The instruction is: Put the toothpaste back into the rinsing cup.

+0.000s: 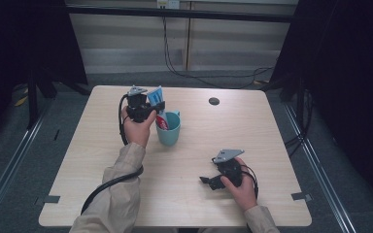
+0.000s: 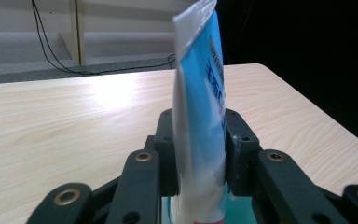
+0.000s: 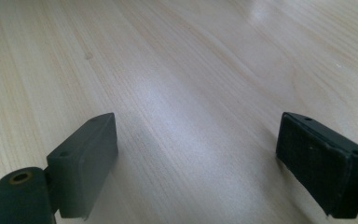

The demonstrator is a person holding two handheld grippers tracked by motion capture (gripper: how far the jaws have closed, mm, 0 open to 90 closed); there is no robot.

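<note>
Left gripper (image 1: 151, 108) clamped tight on the tube (image 2: 200, 116), blue-and-white, pinched flat between both jaws and standing near upright. Lower end down inside the teal mug (image 1: 169, 131), far-left of centre on the table (image 1: 252, 131). Over on the right, right gripper (image 1: 205, 180) low at the near edge, jaws spread wide, nothing between them but bare wood. Well apart from mug.

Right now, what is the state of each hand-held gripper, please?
Left hand-held gripper: closed on the blue toothpaste tube, above the teal cup.
Right hand-held gripper: open, holding nothing, over the table.
</note>
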